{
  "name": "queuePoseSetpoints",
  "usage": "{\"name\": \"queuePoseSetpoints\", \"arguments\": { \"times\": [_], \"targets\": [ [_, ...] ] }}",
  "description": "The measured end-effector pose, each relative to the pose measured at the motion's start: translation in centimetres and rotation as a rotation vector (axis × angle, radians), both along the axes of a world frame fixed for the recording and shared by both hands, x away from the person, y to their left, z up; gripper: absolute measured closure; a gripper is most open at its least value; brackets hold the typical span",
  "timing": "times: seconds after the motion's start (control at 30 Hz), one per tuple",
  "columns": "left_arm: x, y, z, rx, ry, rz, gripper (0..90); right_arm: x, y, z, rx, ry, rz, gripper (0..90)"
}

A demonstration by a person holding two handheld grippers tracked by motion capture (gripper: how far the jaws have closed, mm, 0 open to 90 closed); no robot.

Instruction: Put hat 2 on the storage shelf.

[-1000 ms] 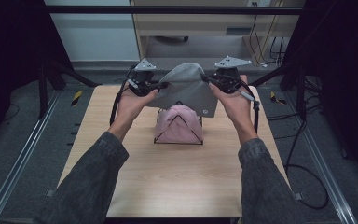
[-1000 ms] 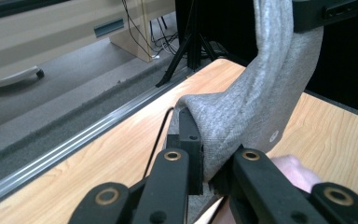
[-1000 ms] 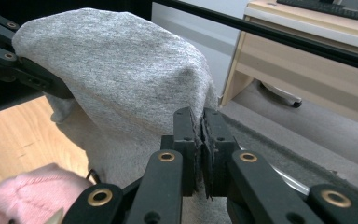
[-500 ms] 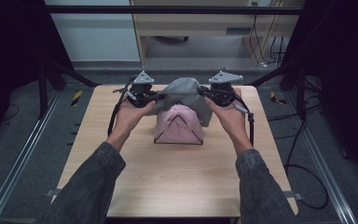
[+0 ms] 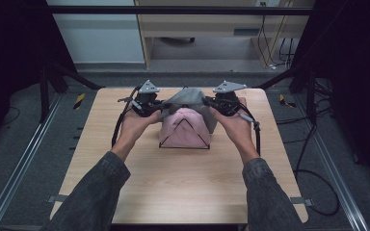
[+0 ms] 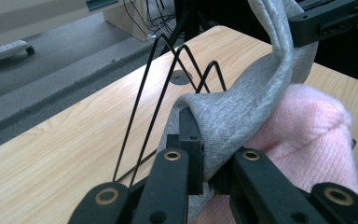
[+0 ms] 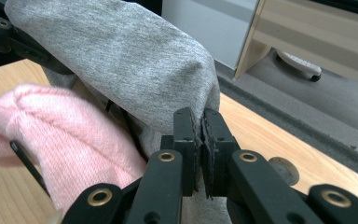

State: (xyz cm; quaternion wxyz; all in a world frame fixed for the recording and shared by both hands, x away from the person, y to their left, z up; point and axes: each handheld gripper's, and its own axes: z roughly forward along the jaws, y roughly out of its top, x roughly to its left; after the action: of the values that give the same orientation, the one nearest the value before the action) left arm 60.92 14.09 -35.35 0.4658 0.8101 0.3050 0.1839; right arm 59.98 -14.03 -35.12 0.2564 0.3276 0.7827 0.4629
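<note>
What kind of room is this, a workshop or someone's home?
Probably a lab or recording workspace, not a home: a bare wooden table sits inside a dark metal frame, loose cables trail over grey carpet, and office furniture stands behind.

The high view is dim, dark at both sides, and soft; the pale wooden surface is evenly lit. Both gripper views are brighter, their backgrounds slightly blurred.

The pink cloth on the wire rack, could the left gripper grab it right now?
Probably not yet. The left gripper is shut on the grey cloth, so its jaws are busy. The pink cloth lies right beside it on the wire rack, partly under the grey one; it would have to let go first.
</note>
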Motion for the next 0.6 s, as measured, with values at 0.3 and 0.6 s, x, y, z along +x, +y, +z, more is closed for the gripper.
{"name": "queuePoseSetpoints", "arguments": {
  "times": [0.3,0.6],
  "targets": [
    [-0.1,0.2,-0.8,-0.014,0.018,-0.007,86.4,0.1,0.1,-1.1,0.011,0.023,0.003,85.9],
    [-0.1,0.4,-1.4,-0.019,0.028,-0.003,86.4,0.0,0.3,-1.6,0.008,0.032,0.007,85.9]
  ]
}}
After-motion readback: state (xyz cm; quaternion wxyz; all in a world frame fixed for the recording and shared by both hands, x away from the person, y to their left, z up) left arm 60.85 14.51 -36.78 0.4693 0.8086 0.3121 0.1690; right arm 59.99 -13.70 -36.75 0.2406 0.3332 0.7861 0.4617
